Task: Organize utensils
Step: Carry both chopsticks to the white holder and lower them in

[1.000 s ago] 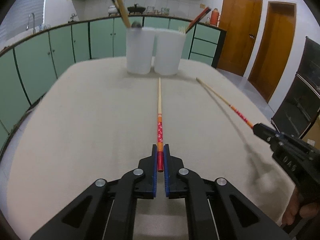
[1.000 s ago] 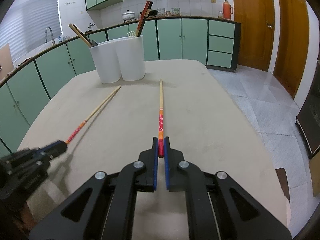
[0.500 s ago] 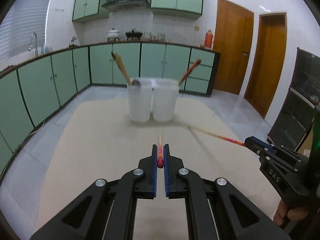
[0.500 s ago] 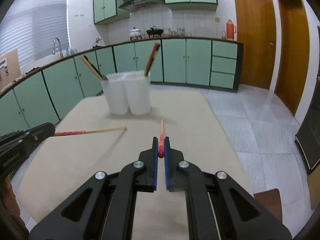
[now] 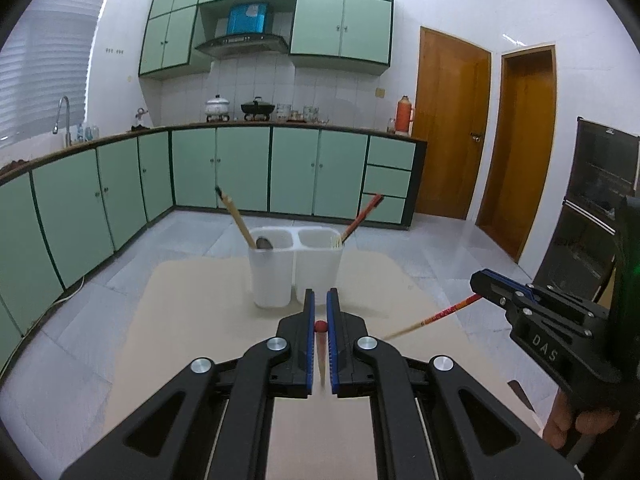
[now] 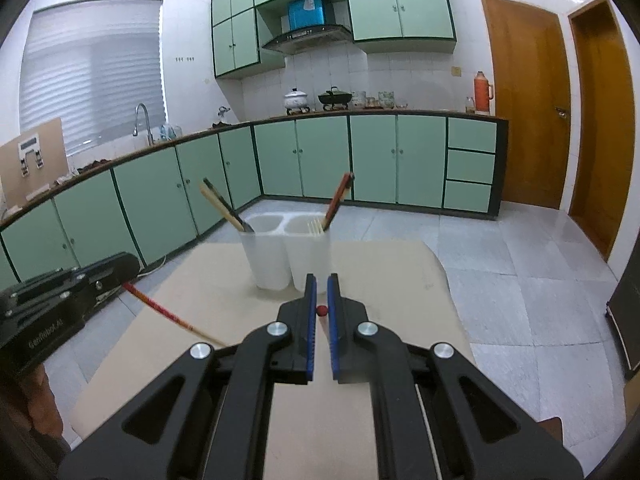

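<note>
My left gripper (image 5: 321, 294) is shut on the red end of a chopstick (image 5: 321, 326), whose pale shaft hangs down between the jaws above the beige table (image 5: 192, 320). My right gripper (image 6: 321, 278) is likewise shut on a second red-ended chopstick (image 6: 321, 311). Each wrist view shows the other gripper held in the air: the right gripper (image 5: 480, 280) with its chopstick (image 5: 436, 316) slanting down-left, and the left gripper (image 6: 128, 264) with its chopstick (image 6: 168, 314) slanting down-right. The white twin-cup holder (image 5: 296, 268) (image 6: 288, 256) stands ahead at the table's far end.
The holder's left cup has a wooden-handled utensil (image 5: 236, 216) and a spoon; the right cup has red chopsticks (image 5: 362, 216) and a pale fork. Green kitchen cabinets (image 5: 240, 172) line the far wall. A person's hand (image 5: 576, 428) grips the right tool.
Both grippers have risen and lifted their chopsticks off the table. The chopsticks, which lay flat pointing at the holder, are now in the air with their tips drooping.
</note>
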A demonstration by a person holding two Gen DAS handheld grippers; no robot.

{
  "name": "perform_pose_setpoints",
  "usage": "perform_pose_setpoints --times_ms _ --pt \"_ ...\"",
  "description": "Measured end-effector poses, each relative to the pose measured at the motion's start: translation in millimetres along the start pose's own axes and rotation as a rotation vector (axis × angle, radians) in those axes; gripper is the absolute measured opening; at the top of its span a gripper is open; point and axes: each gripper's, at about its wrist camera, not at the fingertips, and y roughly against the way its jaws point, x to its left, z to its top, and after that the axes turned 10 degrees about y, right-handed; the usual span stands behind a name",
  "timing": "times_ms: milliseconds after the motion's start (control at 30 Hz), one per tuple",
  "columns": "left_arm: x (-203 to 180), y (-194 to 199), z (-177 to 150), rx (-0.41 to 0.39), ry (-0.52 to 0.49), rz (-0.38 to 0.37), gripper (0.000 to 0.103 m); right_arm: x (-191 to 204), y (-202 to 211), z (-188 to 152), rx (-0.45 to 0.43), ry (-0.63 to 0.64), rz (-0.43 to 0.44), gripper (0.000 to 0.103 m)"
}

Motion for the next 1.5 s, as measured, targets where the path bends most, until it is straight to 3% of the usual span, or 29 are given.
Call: perform_pose_setpoints --times_ms 600,1000,1200,1500 --pt "-9 14 37 -0.070 -0.035 -0.057 0.005 -21 -1 73 -0.028 -0.006 0.114 0.004" --pt "-7 6 103 -0.215 -0.071 -0.051 0.005 -20 -23 153 -0.133 0.051 0.133 0.004" --pt "-6 -13 152 -0.293 -0.078 -0.059 0.005 -21 -47 203 -0.184 0.077 0.127 0.004" --pt "0 -71 181 -0.274 -0.077 -0.049 0.005 -33 -97 247 -0.232 0.060 0.125 0.004"
